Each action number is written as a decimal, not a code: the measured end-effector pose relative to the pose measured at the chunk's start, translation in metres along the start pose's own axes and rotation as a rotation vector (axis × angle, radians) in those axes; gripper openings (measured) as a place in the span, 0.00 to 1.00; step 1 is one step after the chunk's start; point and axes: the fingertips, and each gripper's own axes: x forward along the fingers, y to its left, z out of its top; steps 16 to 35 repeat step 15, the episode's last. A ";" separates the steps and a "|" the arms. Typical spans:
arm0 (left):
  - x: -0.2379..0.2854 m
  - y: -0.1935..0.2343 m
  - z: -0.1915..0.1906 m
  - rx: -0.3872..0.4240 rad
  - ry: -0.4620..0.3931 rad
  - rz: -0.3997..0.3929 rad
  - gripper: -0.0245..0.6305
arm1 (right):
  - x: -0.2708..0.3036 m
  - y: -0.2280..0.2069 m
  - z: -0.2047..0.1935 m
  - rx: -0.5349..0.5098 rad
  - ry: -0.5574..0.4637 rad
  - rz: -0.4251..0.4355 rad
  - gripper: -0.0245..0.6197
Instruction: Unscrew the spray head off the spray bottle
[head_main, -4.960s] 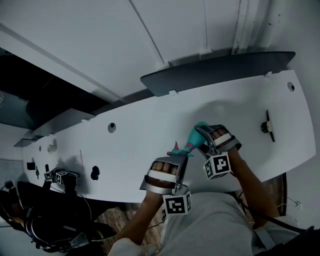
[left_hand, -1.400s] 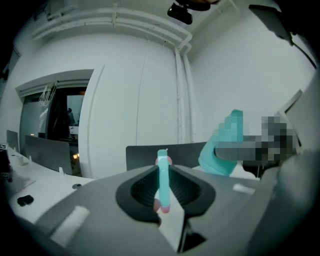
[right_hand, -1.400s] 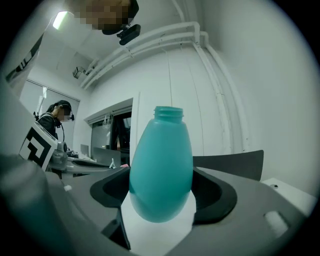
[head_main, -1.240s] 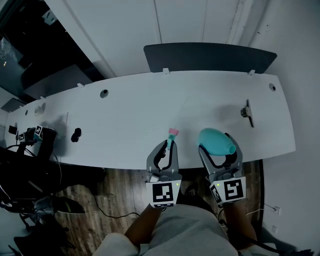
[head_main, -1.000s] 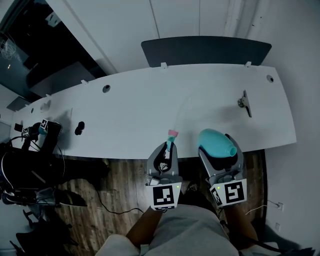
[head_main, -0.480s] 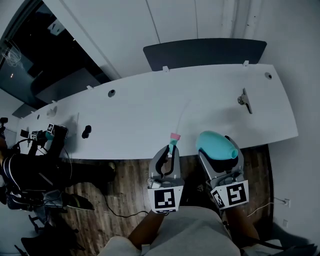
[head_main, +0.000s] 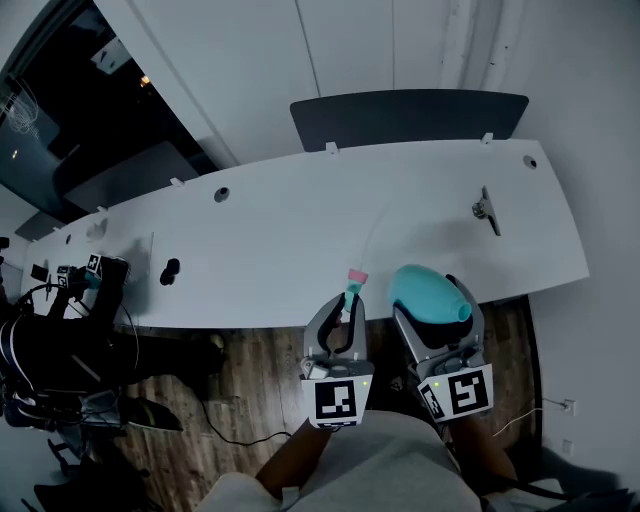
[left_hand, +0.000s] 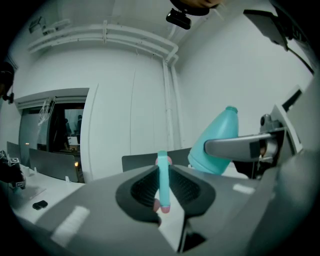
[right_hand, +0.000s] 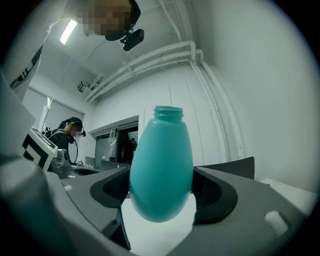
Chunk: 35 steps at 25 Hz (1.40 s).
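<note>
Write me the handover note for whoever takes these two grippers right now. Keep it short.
Left gripper: shut on the spray head, which stands upright between the jaws with its pink tip up.
Right gripper: shut on the teal spray bottle, jaws wide around its body, neck up.
Where: both are held in the air side by side, just off the near edge of the white table, with neither touching it.
Done: the head is off and the bottle's threaded neck is open.
Left: nothing to unscrew. Probably just set both parts down on the table and let go.
</note>
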 end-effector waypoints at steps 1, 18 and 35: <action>0.000 0.000 -0.001 0.000 0.000 -0.004 0.13 | 0.000 0.000 0.000 -0.001 0.000 -0.003 0.63; -0.003 0.005 0.006 -0.008 -0.016 0.000 0.13 | 0.008 0.006 0.001 -0.013 0.011 -0.009 0.63; -0.003 0.005 0.006 -0.008 -0.016 0.000 0.13 | 0.008 0.006 0.001 -0.013 0.011 -0.009 0.63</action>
